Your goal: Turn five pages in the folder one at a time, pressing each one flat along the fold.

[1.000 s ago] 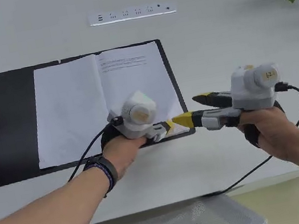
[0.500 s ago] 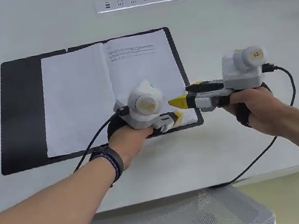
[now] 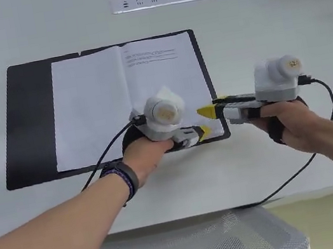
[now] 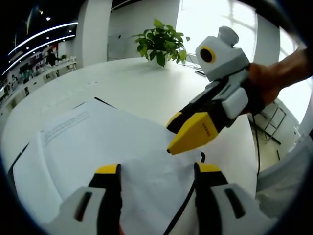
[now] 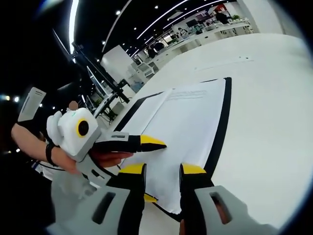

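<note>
The folder lies open on the white table, black cover underneath and white pages on top. Its right page carries a few printed lines at the top. My left gripper rests low over that page's near right corner, with its jaws open and the paper beneath them. From the right, my right gripper reaches to the same corner. Its jaws stand a narrow gap apart, and the page edge runs between them. In the left gripper view, the right gripper hovers just above the paper.
A white power strip lies beyond the folder. A potted plant stands at the far right of the table. Cables trail from both grippers toward the table's front edge, and a mesh chair sits below it.
The right gripper's jaws have come closer together, and it has moved left over the page's right corner. The left gripper stays at that corner. The head camera has shifted.
</note>
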A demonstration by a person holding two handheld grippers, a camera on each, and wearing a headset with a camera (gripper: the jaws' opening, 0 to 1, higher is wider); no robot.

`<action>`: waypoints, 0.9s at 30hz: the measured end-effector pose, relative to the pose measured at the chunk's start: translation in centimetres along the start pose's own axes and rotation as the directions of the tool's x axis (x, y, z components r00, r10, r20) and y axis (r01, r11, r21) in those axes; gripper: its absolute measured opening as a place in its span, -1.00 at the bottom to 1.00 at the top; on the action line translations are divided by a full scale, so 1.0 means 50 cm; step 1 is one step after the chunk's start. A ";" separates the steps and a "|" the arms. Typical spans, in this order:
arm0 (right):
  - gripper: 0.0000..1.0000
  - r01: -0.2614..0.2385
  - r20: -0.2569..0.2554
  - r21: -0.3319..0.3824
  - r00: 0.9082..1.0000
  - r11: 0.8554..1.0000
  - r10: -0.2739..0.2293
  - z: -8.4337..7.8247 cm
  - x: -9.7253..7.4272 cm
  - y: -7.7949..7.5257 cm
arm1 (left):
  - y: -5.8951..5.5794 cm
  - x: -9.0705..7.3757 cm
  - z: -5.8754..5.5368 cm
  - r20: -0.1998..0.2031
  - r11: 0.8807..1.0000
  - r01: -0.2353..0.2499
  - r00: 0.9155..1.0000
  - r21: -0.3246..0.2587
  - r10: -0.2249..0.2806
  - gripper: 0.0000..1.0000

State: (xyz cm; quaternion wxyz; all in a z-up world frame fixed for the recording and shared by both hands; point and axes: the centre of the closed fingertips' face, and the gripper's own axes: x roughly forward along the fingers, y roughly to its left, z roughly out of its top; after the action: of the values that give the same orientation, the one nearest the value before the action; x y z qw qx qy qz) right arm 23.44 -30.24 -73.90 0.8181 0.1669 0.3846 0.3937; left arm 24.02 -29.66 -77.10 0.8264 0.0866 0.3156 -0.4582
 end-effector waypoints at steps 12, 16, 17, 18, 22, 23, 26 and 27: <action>-0.97 0.001 0.013 0.036 1.000 0.999 -0.002 -0.019 -0.004 0.019 | -0.004 -0.027 0.007 0.004 1.000 0.012 1.000 0.012 -0.012 0.40; -1.00 0.010 0.023 0.041 1.000 0.999 -0.011 -0.012 -0.004 0.021 | -0.001 -0.037 0.007 0.006 1.000 0.008 1.000 0.013 -0.008 0.42; -1.00 0.010 0.026 0.045 1.000 0.999 -0.012 -0.010 -0.004 0.023 | 0.000 -0.041 0.007 0.005 1.000 0.006 1.000 0.016 -0.006 0.42; -1.00 0.011 0.031 0.045 0.999 0.999 -0.012 -0.007 -0.005 0.026 | 0.001 -0.045 0.007 0.006 1.000 0.004 1.000 0.018 -0.004 0.42; -1.00 0.014 0.037 0.041 0.999 0.999 -0.016 -0.002 -0.004 0.031 | 0.006 -0.060 0.003 0.004 1.000 -0.004 1.000 0.023 0.004 0.42; -1.00 0.014 0.040 0.044 0.999 0.999 -0.015 0.000 -0.004 0.034 | 0.007 -0.065 0.001 0.004 1.000 -0.004 1.000 0.024 0.004 0.43; -1.00 0.015 0.051 0.049 0.999 0.999 -0.018 0.006 -0.003 0.038 | 0.014 -0.076 -0.003 0.002 0.999 -0.011 1.000 0.031 0.010 0.44; -1.00 0.015 0.058 0.052 0.998 0.999 -0.018 0.009 -0.003 0.041 | 0.020 -0.086 -0.004 0.005 0.999 -0.017 1.000 0.029 0.017 0.44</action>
State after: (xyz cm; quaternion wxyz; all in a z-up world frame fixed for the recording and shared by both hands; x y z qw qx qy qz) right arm 22.64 -29.06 -72.36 0.8275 0.1962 0.3720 0.3720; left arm 23.11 -25.99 -74.79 0.8298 0.1002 0.3061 -0.4558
